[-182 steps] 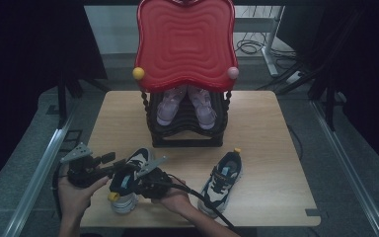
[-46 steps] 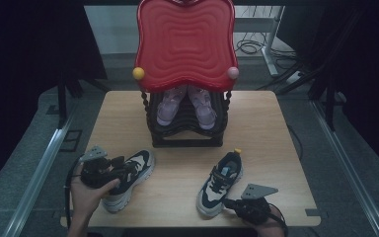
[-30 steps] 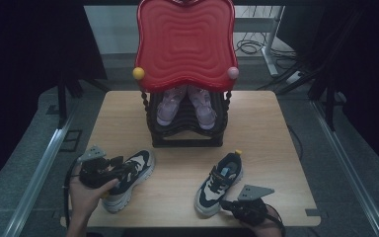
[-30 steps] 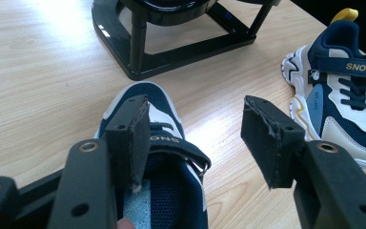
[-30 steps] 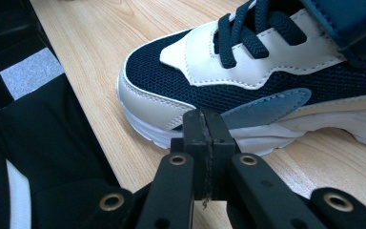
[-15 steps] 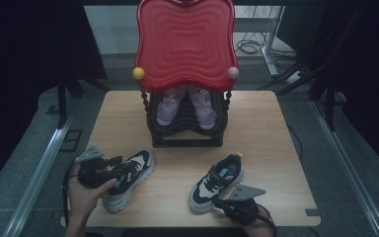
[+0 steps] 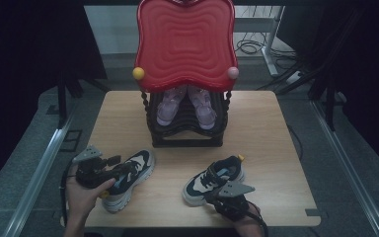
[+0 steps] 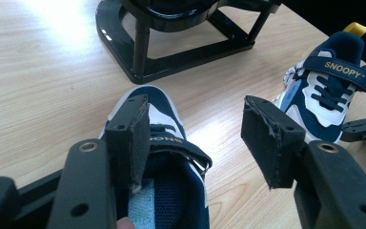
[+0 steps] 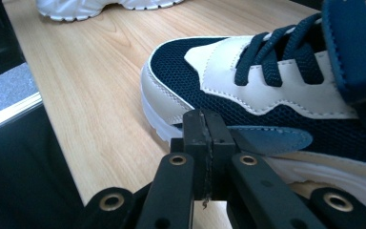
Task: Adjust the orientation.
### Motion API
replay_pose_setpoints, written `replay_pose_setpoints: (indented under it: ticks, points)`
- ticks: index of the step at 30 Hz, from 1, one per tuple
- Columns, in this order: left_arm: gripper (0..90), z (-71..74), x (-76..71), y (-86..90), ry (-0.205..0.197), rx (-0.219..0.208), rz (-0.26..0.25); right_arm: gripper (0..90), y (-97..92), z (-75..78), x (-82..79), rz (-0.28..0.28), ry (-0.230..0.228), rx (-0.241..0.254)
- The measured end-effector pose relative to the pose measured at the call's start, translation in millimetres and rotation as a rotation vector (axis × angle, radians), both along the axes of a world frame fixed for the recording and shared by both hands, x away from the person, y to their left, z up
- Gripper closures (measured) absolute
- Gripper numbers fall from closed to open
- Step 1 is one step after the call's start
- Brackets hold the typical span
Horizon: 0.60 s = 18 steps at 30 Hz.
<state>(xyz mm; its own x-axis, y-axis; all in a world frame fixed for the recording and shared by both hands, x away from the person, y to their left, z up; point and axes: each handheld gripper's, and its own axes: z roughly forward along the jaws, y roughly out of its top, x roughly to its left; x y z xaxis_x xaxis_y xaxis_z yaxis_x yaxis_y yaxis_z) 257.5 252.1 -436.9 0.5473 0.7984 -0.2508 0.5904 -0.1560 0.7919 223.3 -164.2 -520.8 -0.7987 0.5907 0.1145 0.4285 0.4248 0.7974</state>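
Observation:
Two navy-and-white sneakers lie on the wooden table [image 7: 271, 143]. The left sneaker [image 7: 131, 175] [image 8: 167, 143] is at the front left. My left gripper [image 7: 120, 165] [image 8: 198, 138] hovers open over its collar, one pad above the strap and the other off to the shoe's side. A fingertip shows at the shoe's opening. The right sneaker [image 7: 212, 178] [image 8: 324, 95] [image 9: 267, 95], with "SNOOPY" on its strap, lies angled at the front centre-right. My right gripper [image 7: 217, 196] [image 9: 204, 126] is shut with nothing in it, its tips against that shoe's side near the toe.
A black shoe rack [image 7: 185, 136] [image 8: 171, 62] with a red wavy top [image 7: 185, 44] stands at the table's back middle, and a pink pair of shoes [image 7: 185, 106] rests on it. The table's front edge is close below both hands.
The right gripper has slid left along the front edge with its jaws shut. The right sneaker's toe has swung left with it. The left hand and its sneaker have stayed put.

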Motion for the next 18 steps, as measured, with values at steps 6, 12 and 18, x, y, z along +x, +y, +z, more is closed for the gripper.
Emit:
replay_pose_setpoints:
  ticks: [6, 12, 18]
  points:
    - [43.2, 0.1, -0.2, 2.4, 0.000, -0.001, 0.007, 89.8, 8.8, 0.6, 5.4, -0.014, 0.007, -0.002]
    - [43.3, 0.7, -0.8, 2.8, -0.002, 0.000, 0.007, 89.8, 14.9, 0.6, 9.1, -0.027, 0.008, -0.004]
    - [43.3, 0.9, -1.0, 1.7, -0.002, 0.002, 0.006, 89.8, 20.7, 0.3, 13.2, -0.050, 0.007, 0.005]
